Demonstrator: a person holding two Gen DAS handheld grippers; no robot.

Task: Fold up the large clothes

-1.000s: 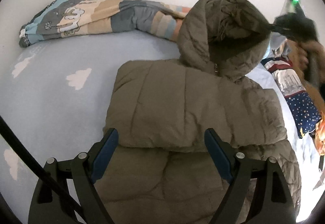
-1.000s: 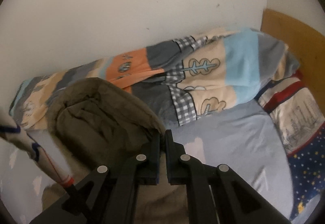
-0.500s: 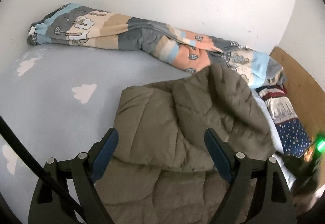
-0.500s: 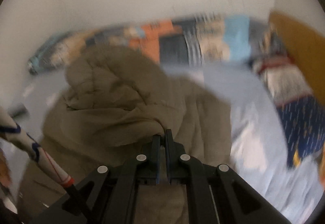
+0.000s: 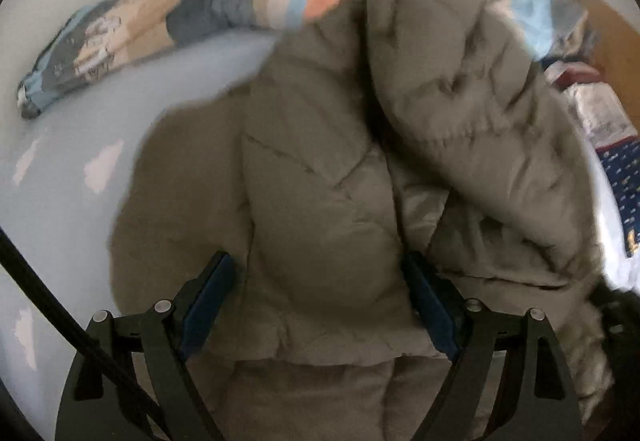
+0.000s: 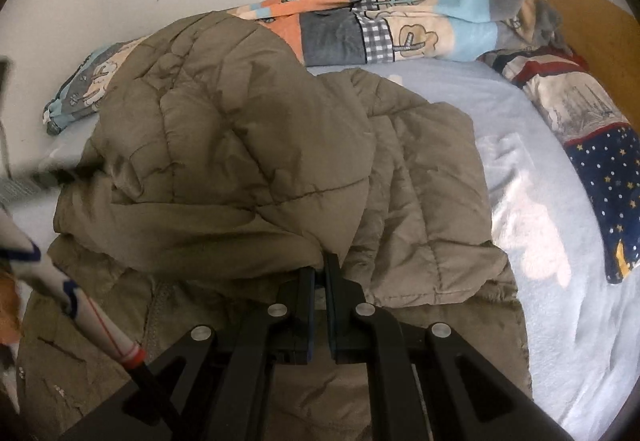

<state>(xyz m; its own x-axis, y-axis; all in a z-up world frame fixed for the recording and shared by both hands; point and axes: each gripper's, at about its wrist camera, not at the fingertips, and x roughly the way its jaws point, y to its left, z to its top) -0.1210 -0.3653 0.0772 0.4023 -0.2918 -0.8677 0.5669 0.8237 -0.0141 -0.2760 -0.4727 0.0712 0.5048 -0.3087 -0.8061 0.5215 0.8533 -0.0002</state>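
While pinched in the closed right hand-held gripper (image 6: pixel 320 273), khaki jacket (image 6: pixel 248 129) spread beyond.

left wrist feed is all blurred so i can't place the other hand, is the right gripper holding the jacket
Observer: Yes. In the right wrist view the right gripper is shut on the edge of a folded-over flap of the jacket.
Operator: is that flap flat on the rest
Observer: No. It lies draped over the jacket's body, rumpled and puffed up.
Operator: any room to the right of it
Observer: Bare sheet shows between the jacket and a star-print pillow by the bed's right edge.
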